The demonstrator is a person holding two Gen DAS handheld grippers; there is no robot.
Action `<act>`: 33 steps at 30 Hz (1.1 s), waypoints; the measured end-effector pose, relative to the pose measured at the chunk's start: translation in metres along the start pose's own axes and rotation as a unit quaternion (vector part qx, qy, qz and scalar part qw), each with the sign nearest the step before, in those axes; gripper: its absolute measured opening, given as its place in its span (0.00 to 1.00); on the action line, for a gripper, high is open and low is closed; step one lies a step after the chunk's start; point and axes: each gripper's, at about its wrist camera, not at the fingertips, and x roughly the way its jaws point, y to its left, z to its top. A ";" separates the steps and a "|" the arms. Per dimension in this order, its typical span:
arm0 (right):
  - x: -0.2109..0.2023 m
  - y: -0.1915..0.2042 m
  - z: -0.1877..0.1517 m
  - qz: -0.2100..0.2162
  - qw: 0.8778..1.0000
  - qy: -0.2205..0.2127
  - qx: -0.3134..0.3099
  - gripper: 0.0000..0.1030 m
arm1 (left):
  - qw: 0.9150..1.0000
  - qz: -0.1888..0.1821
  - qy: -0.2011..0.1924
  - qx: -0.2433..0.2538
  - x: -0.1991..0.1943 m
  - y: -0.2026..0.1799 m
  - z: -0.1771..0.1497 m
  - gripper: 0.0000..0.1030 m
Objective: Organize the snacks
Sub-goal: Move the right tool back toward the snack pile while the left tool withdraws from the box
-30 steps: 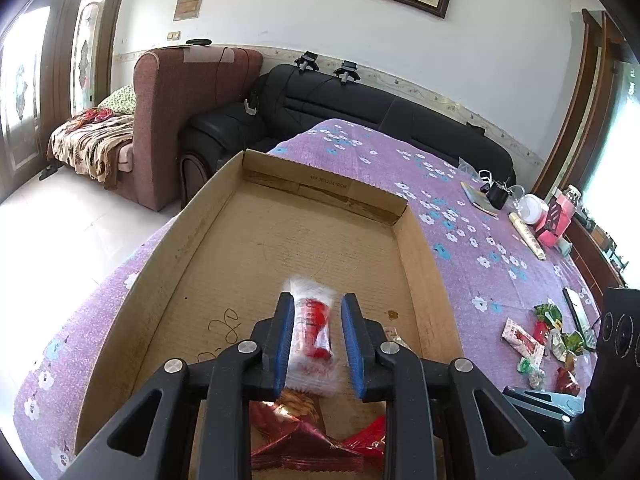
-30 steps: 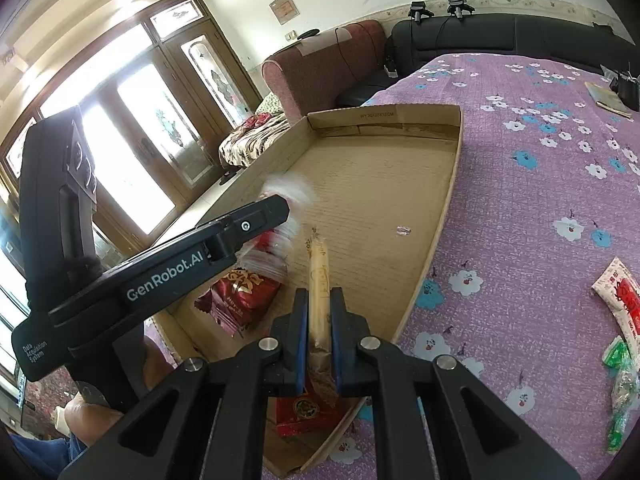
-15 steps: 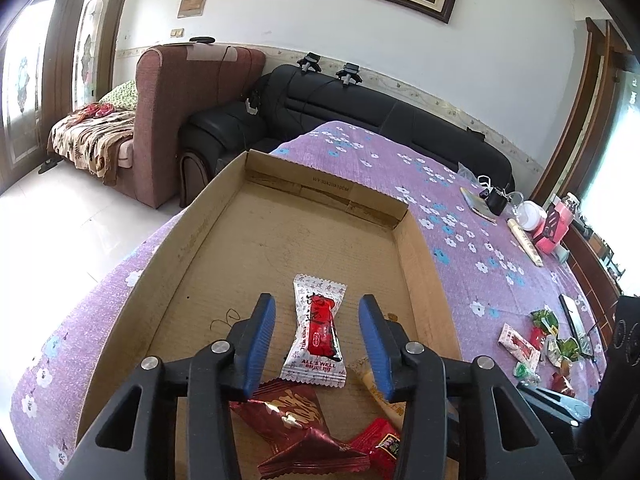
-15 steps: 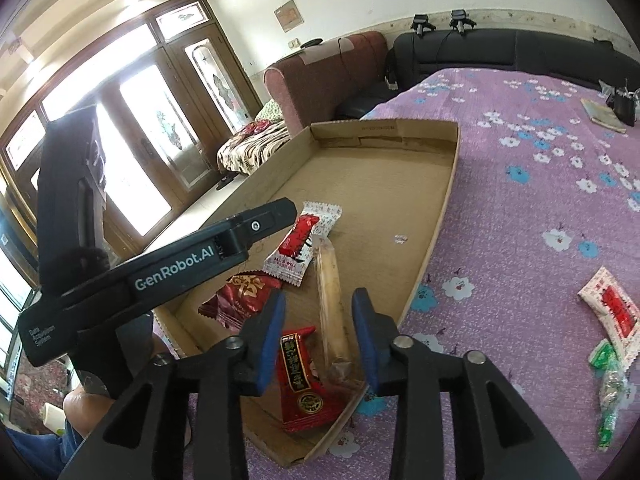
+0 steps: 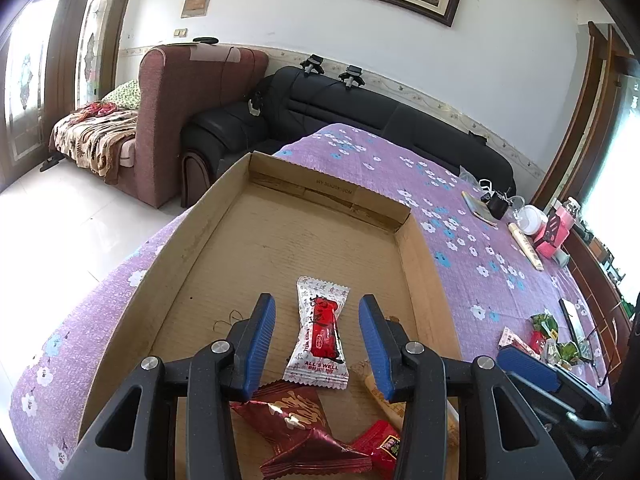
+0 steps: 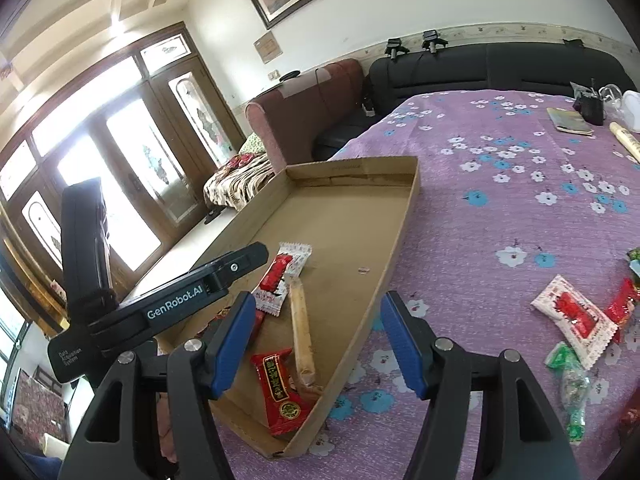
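Cardboard tray [image 5: 192,248] now holds both drops: white-red candy [image 5: 320,332] freed by left gripper [image 5: 316,344], half open; stick snack [image 6: 301,328] released, right gripper [image 6: 318,340] jaws just widened, empty.

Black hand-held gripper [image 5: 317,340], blue ribbed pads [image 5: 259,344]
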 end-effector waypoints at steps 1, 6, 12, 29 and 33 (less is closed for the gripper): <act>-0.002 -0.001 0.000 -0.002 1.000 0.000 0.004 0.73 | 1.000 0.000 0.000 0.000 0.000 0.000 0.000 0.45; -0.010 -0.013 0.002 -0.022 0.999 0.001 0.025 0.79 | 1.000 0.002 -0.003 0.000 -0.002 0.001 -0.001 0.45; -0.021 -0.029 0.007 -0.062 0.997 0.003 0.042 0.81 | 1.000 0.007 -0.005 0.001 -0.003 0.002 -0.001 0.45; -0.055 -0.066 0.008 -0.063 0.995 -0.012 0.077 0.84 | 1.000 0.020 -0.008 0.008 -0.004 -0.001 -0.002 0.45; -0.075 -0.078 0.008 -0.085 0.991 -0.047 0.089 0.84 | 1.000 0.023 -0.006 0.006 -0.004 0.000 -0.002 0.45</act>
